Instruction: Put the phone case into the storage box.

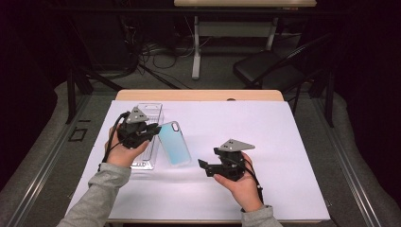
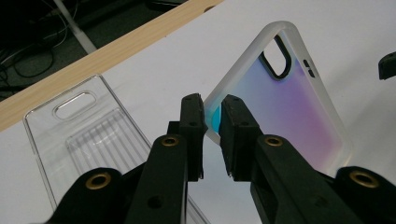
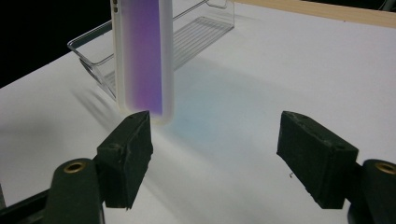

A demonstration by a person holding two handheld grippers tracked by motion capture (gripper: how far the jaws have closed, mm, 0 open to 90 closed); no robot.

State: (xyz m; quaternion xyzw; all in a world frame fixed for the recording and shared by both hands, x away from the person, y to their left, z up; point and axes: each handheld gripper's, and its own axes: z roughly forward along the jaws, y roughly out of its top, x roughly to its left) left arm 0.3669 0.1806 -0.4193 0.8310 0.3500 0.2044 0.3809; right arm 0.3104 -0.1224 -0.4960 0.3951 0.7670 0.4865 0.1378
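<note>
At the far left a clear plastic tray (image 1: 150, 118) lies on the white surface (image 1: 283, 142). Your left gripper (image 1: 153, 128) pinches the frosted rim of the phone case (image 1: 174, 143), which sits just right of the tray, tilted, its lower end near the surface. The case is translucent, shading blue to purple, with a black-edged camera cutout. No writing is readable on it. The jaws hide part of its edge. Your right gripper (image 1: 202, 165) stands wide, holding nothing, apart from the case
</note>
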